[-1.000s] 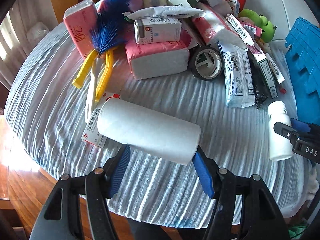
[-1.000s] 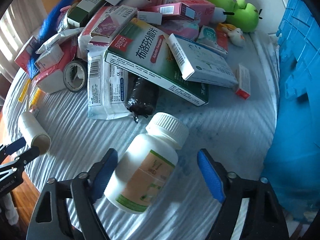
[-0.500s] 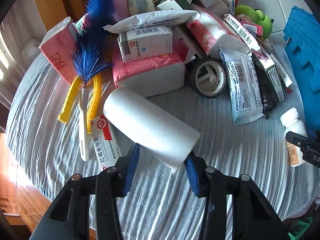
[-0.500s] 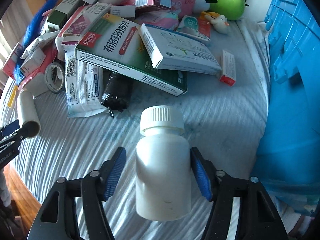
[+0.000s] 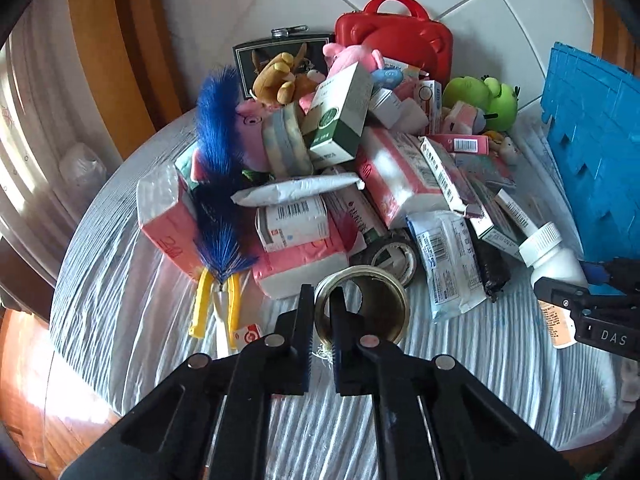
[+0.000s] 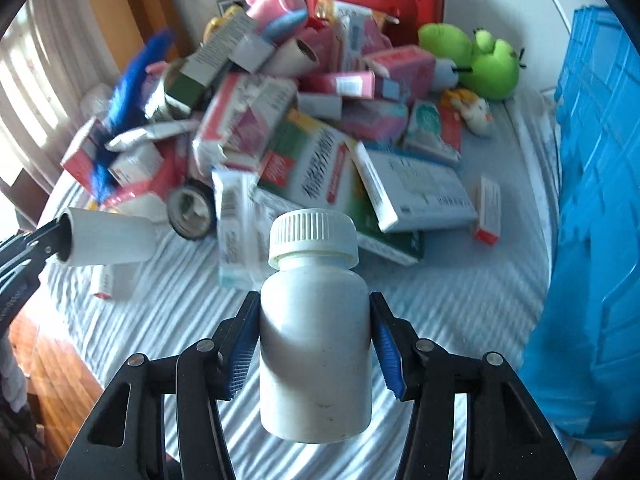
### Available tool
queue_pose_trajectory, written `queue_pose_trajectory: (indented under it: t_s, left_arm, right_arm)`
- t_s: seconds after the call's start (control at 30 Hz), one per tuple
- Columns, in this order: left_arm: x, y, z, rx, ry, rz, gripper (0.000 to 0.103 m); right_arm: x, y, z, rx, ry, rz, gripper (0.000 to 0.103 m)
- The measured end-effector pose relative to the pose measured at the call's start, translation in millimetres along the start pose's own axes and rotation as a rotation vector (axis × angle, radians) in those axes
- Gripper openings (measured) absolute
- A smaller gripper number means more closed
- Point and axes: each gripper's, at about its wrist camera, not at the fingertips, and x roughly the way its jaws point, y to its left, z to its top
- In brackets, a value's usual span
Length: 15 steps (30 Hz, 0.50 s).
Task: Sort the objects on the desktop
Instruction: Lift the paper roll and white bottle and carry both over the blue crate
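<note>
left gripper (image 5: 321,322): clenched on the wall of the white paper roll (image 6: 108,236), one finger inside the open core, roll clear of the cloth.
right gripper (image 6: 314,344): grasping the white pill bottle (image 6: 315,344) by its body, cap forward, held above the table.
handling advice: keep both grips firm and level; a thin roll wall may crush or pivot, so carry it steadily to the blue crate (image 6: 600,240).
surface: round table under a ribbed pale cloth (image 5: 460,364), with a heap of boxes, packets, tape and soft toys.
room: tiled wall behind, wooden floor below.

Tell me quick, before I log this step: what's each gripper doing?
Left gripper: shut on the white roll, pinching its rim.
Right gripper: shut on the white bottle.
</note>
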Motion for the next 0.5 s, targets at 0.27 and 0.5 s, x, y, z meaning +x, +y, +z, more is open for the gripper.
queue_pose_trajectory:
  t_s: [0.27,0.5]
  left_arm:
    - [-42.6,-9.3,47.7,0.055,-0.166,-0.074,0.007]
    - [-85.7,-45.8,103.0,0.127,-0.368,-0.193,0.007]
  right_arm:
    - [-67.0,9.8,32.0,-0.008,-0.202,-0.007,0.052]
    - [-141.3,-0.8,65.9,0.014,-0.41,-0.086,0.052]
